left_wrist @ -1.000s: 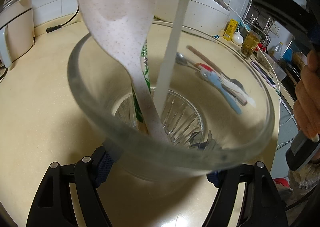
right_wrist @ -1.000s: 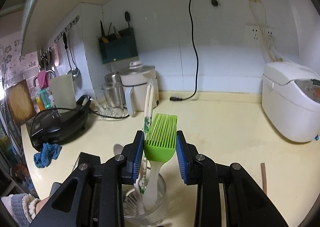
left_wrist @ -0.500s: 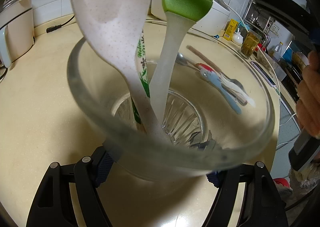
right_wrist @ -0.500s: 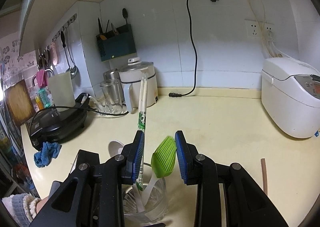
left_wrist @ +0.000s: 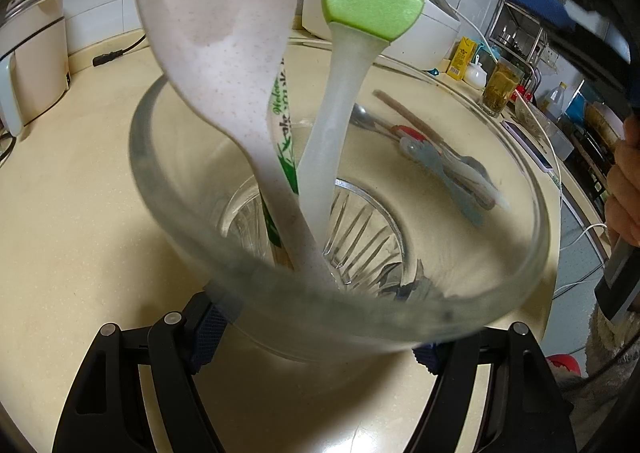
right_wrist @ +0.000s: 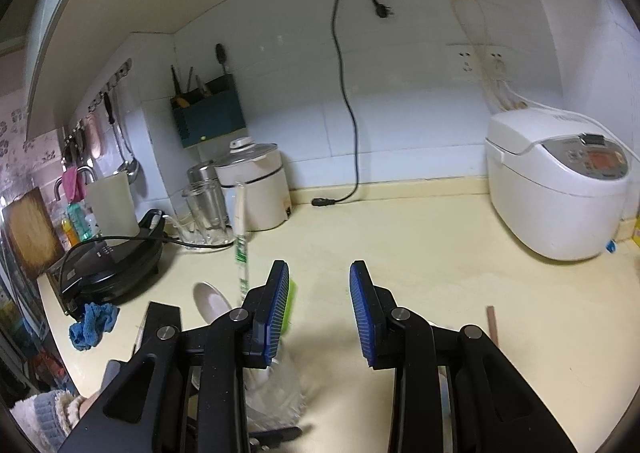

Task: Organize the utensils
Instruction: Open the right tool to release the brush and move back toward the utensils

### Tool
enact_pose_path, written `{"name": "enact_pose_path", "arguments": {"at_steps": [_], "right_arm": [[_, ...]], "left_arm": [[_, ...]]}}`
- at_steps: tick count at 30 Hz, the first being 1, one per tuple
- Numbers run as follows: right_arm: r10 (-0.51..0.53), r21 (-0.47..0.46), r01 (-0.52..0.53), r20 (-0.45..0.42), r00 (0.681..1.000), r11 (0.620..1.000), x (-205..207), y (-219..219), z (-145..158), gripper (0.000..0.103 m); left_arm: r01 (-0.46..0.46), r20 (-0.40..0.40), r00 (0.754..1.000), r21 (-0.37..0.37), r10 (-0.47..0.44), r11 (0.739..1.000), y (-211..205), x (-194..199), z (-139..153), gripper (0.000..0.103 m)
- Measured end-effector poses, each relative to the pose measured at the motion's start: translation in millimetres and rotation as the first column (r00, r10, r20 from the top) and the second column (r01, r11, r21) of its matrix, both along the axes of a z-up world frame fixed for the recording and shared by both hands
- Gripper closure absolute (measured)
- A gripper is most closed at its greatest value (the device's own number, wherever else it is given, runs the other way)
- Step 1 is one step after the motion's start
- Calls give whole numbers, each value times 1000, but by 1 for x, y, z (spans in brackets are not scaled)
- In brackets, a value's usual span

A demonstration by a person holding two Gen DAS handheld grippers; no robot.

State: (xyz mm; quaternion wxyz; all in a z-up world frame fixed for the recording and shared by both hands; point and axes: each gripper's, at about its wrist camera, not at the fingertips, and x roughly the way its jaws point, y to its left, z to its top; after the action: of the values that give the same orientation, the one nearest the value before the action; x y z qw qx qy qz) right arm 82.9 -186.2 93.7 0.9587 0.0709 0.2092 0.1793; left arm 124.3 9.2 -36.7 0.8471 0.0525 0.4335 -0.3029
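Three tools stand in the glass [left_wrist: 500, 305] my left claw [left_wrist: 316, 337] squeezes; my right claw [right_wrist: 320, 313] gapes wide, the green brush [right_wrist: 291, 301] at its left.

Left wrist view close over the glass cup [left_wrist: 340, 237]; right wrist view above, facing wall; both share it

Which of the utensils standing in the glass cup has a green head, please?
The silicone basting brush, with green bristles on a translucent white handle. The speckled spoon beside it is pale pink, and the wrapped chopsticks carry only green print.
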Motion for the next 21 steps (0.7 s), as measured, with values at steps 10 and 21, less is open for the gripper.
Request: {"name": "enact_pose_path", "arguments": {"at_steps": [10, 21], "right_arm": [[-184, -13, 184, -32, 982, 983, -18, -68, -14, 71], [-336, -51, 332, -165, 927, 942, -24, -135, -60, 71]], "left_arm": [[0, 1, 1000, 4, 0, 1000, -1, 0, 0, 24], [-3, 3, 1000, 13, 3, 1000, -5, -1, 0, 24]]}}
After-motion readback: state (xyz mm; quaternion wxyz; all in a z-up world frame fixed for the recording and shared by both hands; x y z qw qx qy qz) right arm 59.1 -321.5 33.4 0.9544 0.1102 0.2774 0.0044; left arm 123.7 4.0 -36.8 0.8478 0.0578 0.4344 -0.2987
